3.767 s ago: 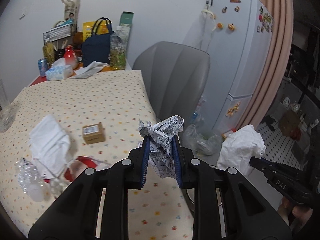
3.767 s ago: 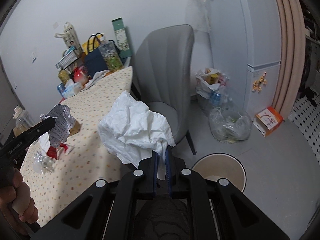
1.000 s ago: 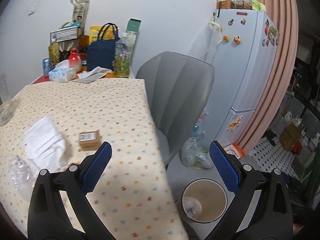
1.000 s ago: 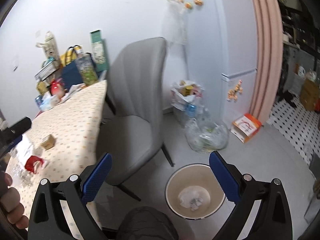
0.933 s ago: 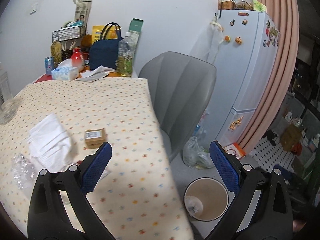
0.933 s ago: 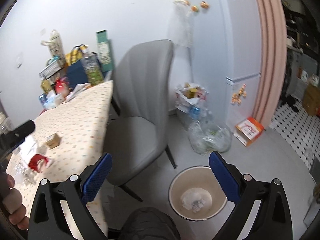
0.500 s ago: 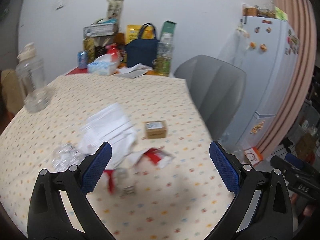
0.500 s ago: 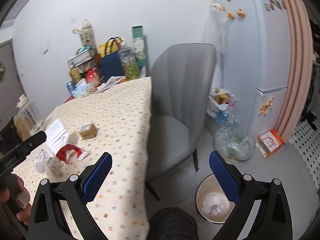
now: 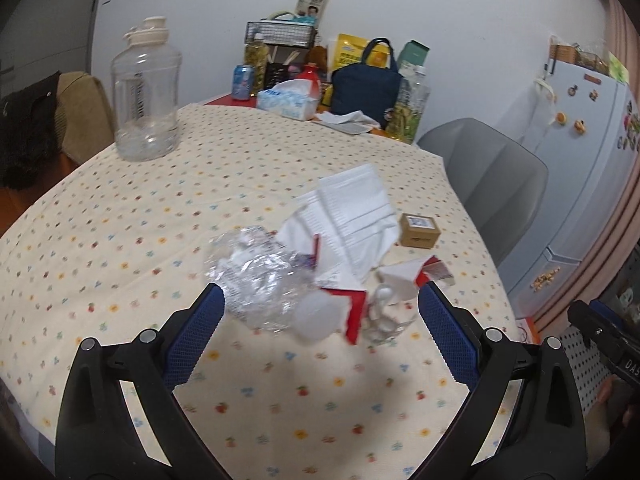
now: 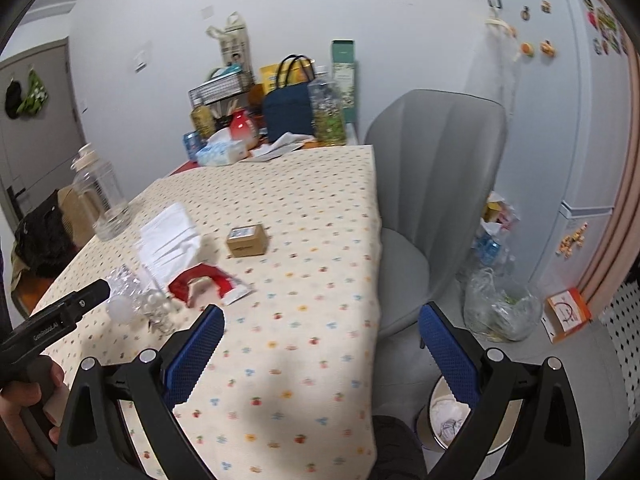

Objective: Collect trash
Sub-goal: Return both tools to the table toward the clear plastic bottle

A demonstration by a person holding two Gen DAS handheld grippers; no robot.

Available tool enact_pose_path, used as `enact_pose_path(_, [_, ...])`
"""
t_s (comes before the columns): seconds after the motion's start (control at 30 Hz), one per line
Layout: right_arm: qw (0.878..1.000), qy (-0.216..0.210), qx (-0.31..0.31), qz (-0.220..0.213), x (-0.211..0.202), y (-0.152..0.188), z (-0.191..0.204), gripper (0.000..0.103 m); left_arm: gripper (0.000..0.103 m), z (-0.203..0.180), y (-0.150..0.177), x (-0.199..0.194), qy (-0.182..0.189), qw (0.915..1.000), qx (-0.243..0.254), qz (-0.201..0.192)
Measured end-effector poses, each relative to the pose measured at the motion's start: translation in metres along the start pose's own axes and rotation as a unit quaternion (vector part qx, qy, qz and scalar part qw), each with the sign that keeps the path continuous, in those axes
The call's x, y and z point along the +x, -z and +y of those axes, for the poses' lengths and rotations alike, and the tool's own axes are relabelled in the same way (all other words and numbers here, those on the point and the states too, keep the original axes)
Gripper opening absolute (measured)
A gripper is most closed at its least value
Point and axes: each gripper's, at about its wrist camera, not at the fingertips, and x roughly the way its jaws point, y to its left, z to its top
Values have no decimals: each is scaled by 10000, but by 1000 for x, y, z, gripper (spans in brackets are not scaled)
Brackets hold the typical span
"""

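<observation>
Left wrist view: the left gripper hangs over the dotted cloth of the surface, its blue-padded fingers spread wide with nothing between them. Just ahead lies a heap of trash: a crushed clear plastic bottle, a folded white paper partly over it, a red-and-white wrapper and a small crumpled clear piece beside that. A small cardboard box sits just right of the paper. Farther back stand a large clear jug, a tissue box and a navy bag. A grey chair stands at the far right edge, a white fridge behind it.

Right wrist view: the right gripper hovers near the surface's right edge, fingers likewise wide apart and empty. The trash heap lies to its left, the red-and-white wrapper nearest, the white paper and the cardboard box beyond. On the floor at lower right, a round bin holds crumpled white paper; a clear plastic bag lies near the fridge. A hand at lower left grips the other tool's handle.
</observation>
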Motion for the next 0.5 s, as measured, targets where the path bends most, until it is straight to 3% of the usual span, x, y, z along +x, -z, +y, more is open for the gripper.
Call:
enact_pose_path(0.33, [9996,-149,-53,215,16,10,15,95,69,13,9,17,133,9993,-159,307])
enact_pose_path(0.5, [9994,-202,5,286,21,13,10,95,67,3,7,26,75,9994,-73,338])
